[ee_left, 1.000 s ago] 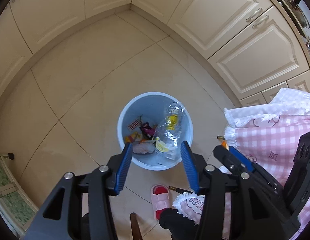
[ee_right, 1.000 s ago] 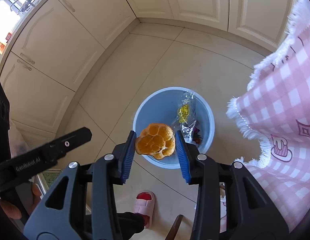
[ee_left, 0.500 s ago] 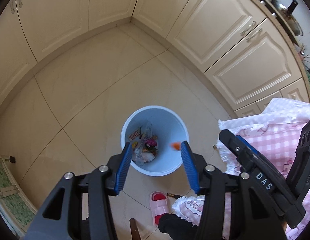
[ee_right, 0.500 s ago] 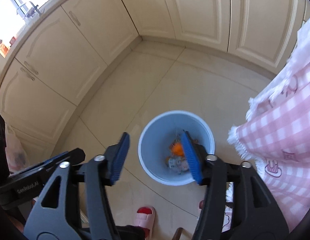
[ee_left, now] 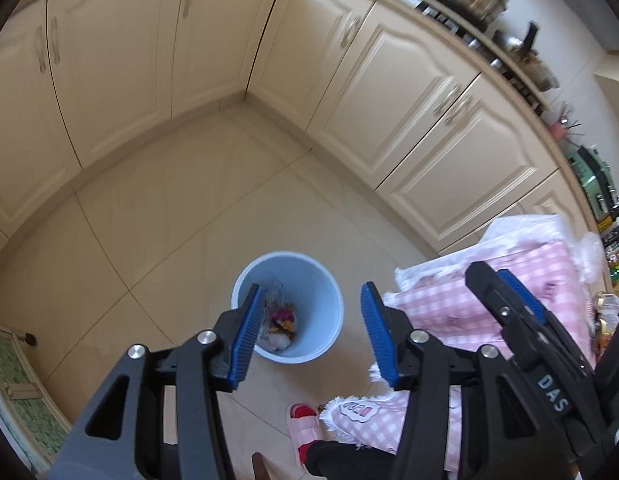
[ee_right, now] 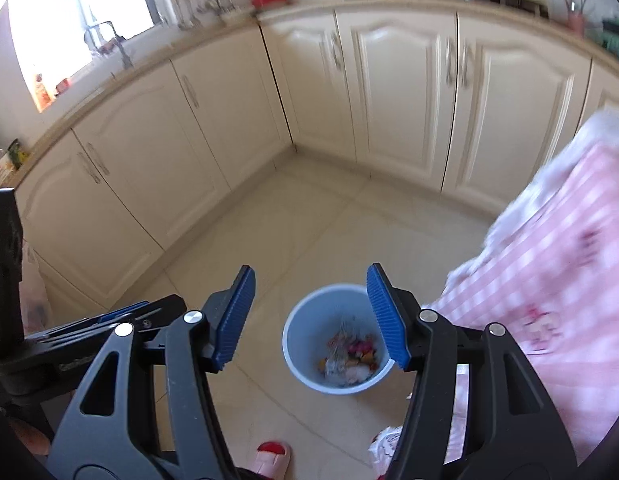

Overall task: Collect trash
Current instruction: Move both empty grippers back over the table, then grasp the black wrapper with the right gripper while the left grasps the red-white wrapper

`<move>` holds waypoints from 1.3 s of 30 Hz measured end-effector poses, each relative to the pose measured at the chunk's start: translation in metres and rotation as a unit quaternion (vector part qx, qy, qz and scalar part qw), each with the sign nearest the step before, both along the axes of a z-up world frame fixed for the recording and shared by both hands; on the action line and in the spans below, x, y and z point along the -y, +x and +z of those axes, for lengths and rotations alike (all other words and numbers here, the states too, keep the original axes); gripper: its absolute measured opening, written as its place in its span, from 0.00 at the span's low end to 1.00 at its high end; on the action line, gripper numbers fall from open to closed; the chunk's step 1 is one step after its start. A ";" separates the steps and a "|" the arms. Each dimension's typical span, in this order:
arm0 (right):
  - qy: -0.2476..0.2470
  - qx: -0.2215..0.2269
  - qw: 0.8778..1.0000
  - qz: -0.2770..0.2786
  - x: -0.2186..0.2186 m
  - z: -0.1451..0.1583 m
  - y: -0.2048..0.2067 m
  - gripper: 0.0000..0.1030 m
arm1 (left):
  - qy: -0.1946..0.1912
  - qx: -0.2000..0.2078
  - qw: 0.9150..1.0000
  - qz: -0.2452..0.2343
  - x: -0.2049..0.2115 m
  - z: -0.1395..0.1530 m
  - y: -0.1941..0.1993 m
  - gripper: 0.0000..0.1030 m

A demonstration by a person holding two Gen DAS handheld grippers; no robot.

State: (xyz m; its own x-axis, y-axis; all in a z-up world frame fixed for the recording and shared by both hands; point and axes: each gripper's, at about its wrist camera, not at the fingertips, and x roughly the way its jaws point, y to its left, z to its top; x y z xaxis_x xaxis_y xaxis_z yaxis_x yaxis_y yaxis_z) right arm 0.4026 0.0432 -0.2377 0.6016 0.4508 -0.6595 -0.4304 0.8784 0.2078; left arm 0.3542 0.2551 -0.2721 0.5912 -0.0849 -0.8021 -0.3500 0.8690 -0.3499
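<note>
Cream kitchen cabinets [ee_right: 389, 92] and tiled floor [ee_left: 169, 208] lying beyond; hovering over blue bin [ee_left: 305, 276], trash [ee_right: 349, 356] inside, left gripper [ee_left: 309, 332] and right gripper [ee_right: 313, 312] gaping empty; next, seeking more litter, likely near checked cloth [ee_right: 549, 280] at right.

White letters "DAS" stand on the right gripper [ee_left: 521, 308] body; the pink tablecloth [ee_left: 441, 304] patch lettering is unreadable.

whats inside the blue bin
The blue bin holds a heap of mixed trash: clear plastic, colourful wrappers, something orange. Anything beneath the heap is covered.
</note>
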 end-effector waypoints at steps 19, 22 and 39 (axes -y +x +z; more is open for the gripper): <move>0.038 0.110 0.982 -0.146 0.227 0.114 -0.089 0.65 | 0.058 0.107 0.976 -0.179 0.215 0.121 -0.018 0.55; 0.032 0.082 0.975 -0.202 0.287 0.102 -0.080 0.65 | 0.056 0.100 0.971 -0.208 0.251 0.117 -0.009 0.55; -0.022 -0.068 0.971 -0.227 0.351 0.025 0.018 0.51 | 0.072 0.038 0.956 -0.281 0.351 0.080 0.063 0.55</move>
